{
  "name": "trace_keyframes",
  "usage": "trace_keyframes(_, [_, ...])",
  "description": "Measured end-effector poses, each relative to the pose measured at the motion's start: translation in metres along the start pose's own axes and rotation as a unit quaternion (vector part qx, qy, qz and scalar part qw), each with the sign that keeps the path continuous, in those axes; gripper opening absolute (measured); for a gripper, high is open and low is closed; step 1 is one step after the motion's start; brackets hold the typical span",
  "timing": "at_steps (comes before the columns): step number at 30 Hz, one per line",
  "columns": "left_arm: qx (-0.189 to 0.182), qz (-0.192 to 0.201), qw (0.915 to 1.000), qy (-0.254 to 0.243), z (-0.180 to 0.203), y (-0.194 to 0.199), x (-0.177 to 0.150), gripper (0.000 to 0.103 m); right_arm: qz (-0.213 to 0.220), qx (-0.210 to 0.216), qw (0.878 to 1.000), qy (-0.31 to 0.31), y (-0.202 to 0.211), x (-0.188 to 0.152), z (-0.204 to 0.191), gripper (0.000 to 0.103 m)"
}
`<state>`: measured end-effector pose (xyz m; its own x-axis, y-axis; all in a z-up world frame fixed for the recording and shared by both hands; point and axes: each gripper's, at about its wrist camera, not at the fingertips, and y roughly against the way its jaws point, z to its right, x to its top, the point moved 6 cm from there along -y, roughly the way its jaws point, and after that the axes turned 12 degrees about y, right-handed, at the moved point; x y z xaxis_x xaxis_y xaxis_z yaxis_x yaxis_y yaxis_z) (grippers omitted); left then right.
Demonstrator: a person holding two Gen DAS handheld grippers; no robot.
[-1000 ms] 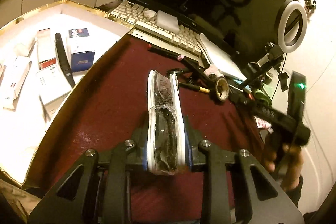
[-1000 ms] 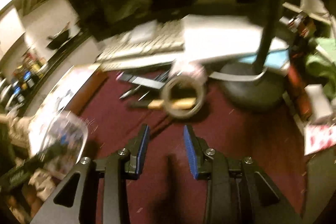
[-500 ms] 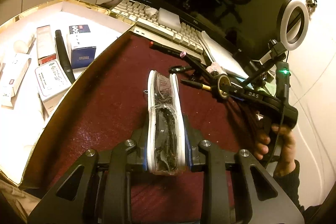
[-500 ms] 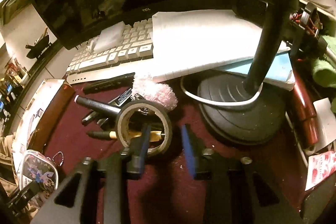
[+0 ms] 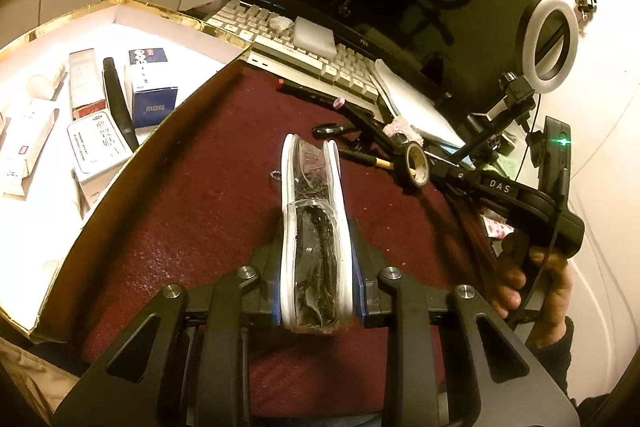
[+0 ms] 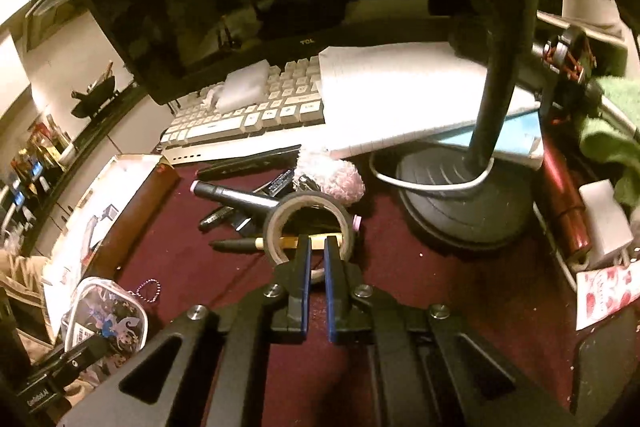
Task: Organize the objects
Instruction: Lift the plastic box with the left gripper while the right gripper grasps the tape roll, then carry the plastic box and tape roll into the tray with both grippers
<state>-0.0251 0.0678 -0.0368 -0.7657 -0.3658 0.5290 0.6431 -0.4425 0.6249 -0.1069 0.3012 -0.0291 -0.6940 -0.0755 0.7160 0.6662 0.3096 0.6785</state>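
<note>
The left gripper (image 5: 318, 291) is holding a clear pouch (image 5: 316, 239) edge-on in the lower middle of its frame, its fingers clamped on the two white sides. In the right wrist view the same pouch is showing at the lower left, above the dark red mat (image 6: 420, 291).

The right gripper (image 6: 316, 259) is closing on the near wall of a tape roll (image 6: 308, 231) in the middle of the frame; the fingers are nearly together with the wall between them.

The grip is taking only a thin wall, so the roll may be twisting or slipping out when lifted. A yellow pen (image 6: 256, 243) is passing through the roll and markers (image 6: 236, 197) are lying just beside it, so a lift may be dragging them along.
</note>
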Motion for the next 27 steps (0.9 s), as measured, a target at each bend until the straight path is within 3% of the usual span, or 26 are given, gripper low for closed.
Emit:
trace_keyframes(4, [-0.003, -0.007, 1.0, 0.005, -0.001, 0.001, -0.003, 0.025, 0.018, 0.005, 0.999, -0.029, 0.002, 0.001, 0.008, 0.005])
trace_keyframes(7, [-0.003, -0.013, 0.9999, 0.006, -0.001, -0.001, -0.004, 0.025, -0.008, -0.005, 0.999, -0.034, -0.009, 0.0, 0.016, 0.01])
trace_keyframes(9, [-0.003, -0.011, 0.9999, 0.0, 0.0, 0.0, -0.005, 0.025, -0.019, -0.007, 0.999, -0.03, -0.016, 0.001, 0.018, 0.018])
trace_keyframes(11, [-0.006, -0.01, 0.9999, 0.004, 0.0, 0.002, -0.005, 0.025, -0.022, -0.009, 0.999, -0.031, -0.02, 0.002, 0.021, 0.043])
trace_keyframes(13, [-0.009, -0.013, 0.9999, 0.008, -0.002, 0.0, -0.006, 0.025, -0.021, -0.011, 0.999, -0.033, -0.023, 0.005, 0.022, 0.051])
trace_keyframes(18, [-0.009, -0.006, 0.9999, 0.004, -0.003, -0.002, -0.004, 0.025, -0.032, -0.007, 0.999, -0.031, -0.037, 0.005, 0.022, 0.049])
trace_keyframes(20, [-0.01, -0.003, 0.9999, 0.007, -0.003, -0.002, -0.003, 0.025, -0.034, 0.006, 0.999, -0.034, -0.041, 0.003, 0.021, 0.023])
trace_keyframes(22, [-0.009, -0.007, 0.9999, 0.005, -0.003, -0.006, -0.004, 0.025, -0.028, 0.002, 0.999, -0.034, -0.041, 0.002, 0.024, 0.013])
trace_keyframes(27, [-0.018, -0.002, 0.9997, 0.014, -0.002, -0.003, 0.001, 0.025, -0.021, 0.021, 0.998, -0.054, -0.035, 0.001, 0.026, 0.006])
